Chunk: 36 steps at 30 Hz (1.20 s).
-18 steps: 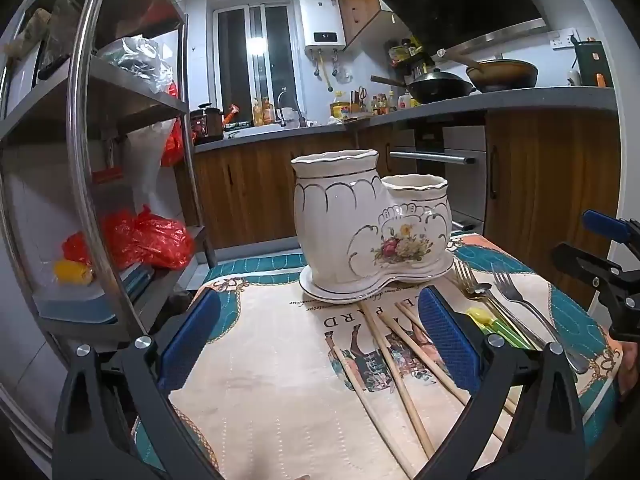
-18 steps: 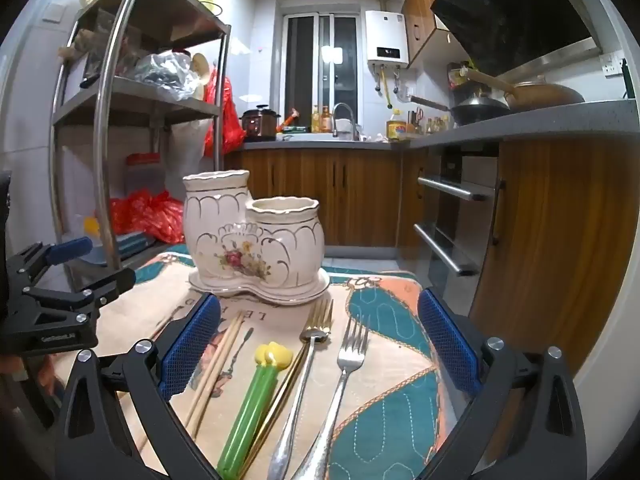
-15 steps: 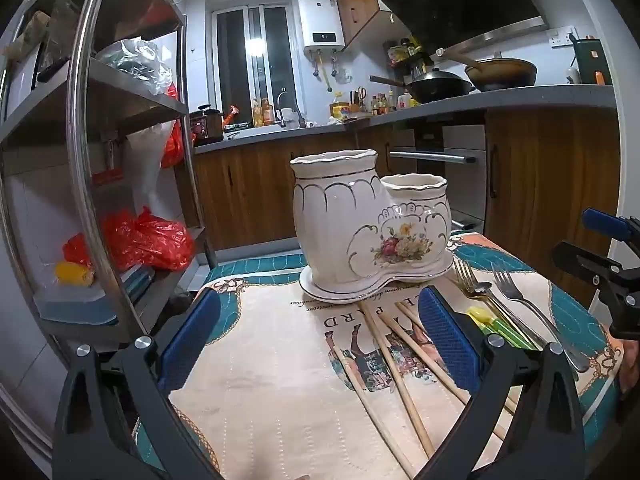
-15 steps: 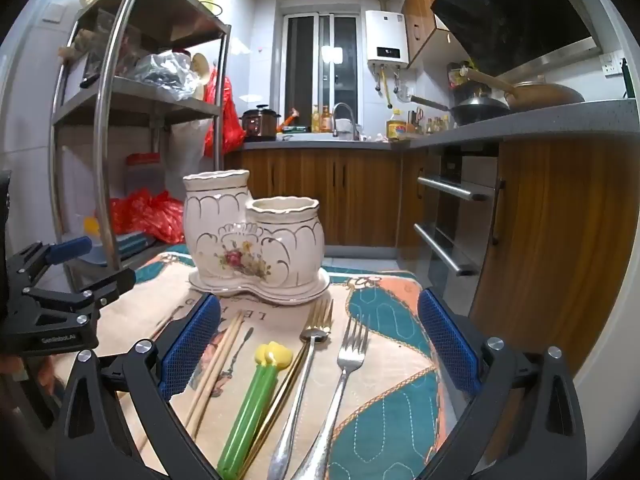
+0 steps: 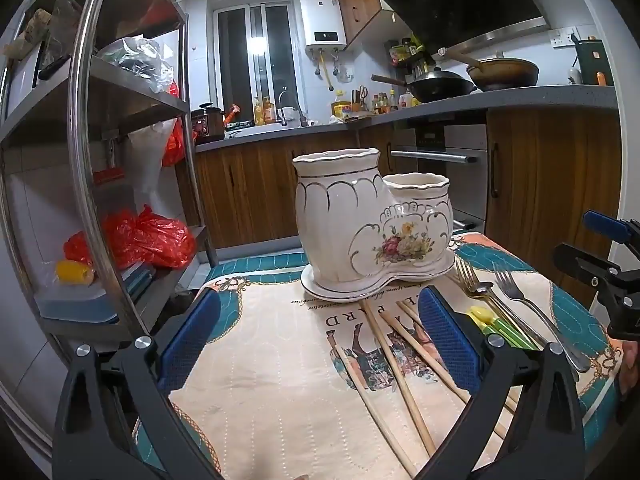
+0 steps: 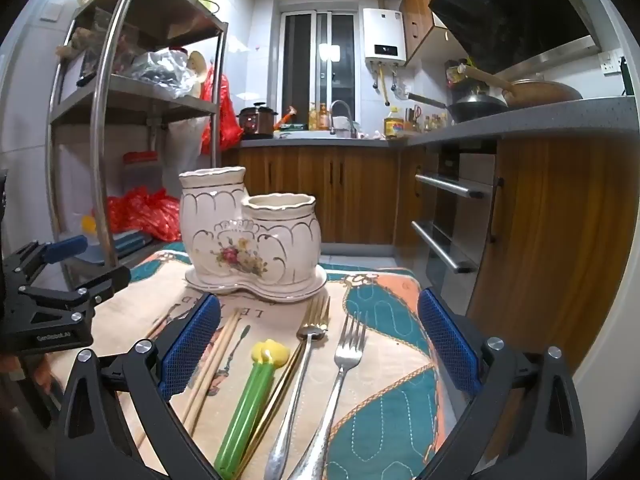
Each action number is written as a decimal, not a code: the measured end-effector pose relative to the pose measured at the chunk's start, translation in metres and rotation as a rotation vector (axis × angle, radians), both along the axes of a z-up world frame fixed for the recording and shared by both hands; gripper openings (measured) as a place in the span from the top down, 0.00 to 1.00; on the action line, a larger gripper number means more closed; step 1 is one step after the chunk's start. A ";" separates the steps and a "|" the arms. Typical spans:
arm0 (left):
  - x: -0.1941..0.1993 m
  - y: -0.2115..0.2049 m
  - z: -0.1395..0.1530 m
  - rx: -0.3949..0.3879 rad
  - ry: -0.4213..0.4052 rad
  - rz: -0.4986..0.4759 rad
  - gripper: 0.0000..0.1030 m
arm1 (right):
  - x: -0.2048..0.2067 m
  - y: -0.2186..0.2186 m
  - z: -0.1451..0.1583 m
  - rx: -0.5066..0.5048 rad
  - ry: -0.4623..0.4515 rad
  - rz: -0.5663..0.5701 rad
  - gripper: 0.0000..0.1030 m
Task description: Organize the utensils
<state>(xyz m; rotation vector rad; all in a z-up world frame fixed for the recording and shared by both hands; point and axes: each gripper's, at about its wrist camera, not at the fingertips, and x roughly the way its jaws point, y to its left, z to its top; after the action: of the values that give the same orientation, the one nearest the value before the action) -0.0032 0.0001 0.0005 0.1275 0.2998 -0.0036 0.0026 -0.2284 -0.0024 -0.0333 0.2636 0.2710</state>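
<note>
Nothing shifted since the earlier frames: both grippers parked in the same spots, every utensil lying as before. Left gripper (image 5: 318,344) spread wide and empty, hovering low over the near left part of the table (image 5: 256,380), tipped slightly downward, its right pad just above the chopsticks (image 5: 394,364). Right gripper (image 6: 318,346) likewise released and empty, tipped slightly down over the near right part, straddling the green-handled utensil (image 6: 248,396), the spoon (image 6: 298,372) and the fork (image 6: 342,364). Ceramic holder (image 6: 250,240) standing upright near the far edge, both cups empty, well clear of either claw.

Risks from here: thin chopsticks lying crossed and flat on the cloth, so likely to roll or scatter under a closing pad; spoon resting against a gold fork (image 6: 320,308), so probably dragged along together; long handles apt to knock the holder's rim and tip it when lowered in.
</note>
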 end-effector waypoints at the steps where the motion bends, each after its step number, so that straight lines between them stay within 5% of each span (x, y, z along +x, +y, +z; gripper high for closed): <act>1: 0.001 0.000 0.000 0.001 0.000 -0.001 0.05 | 0.000 0.000 0.000 0.001 0.000 0.001 0.05; 36: -0.001 -0.001 0.001 0.005 0.001 -0.002 0.05 | 0.004 0.001 -0.006 -0.009 0.005 -0.001 0.05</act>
<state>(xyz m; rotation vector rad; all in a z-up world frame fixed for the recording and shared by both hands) -0.0042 -0.0005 0.0010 0.1330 0.3002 -0.0049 0.0063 -0.2269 -0.0086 -0.0415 0.2695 0.2685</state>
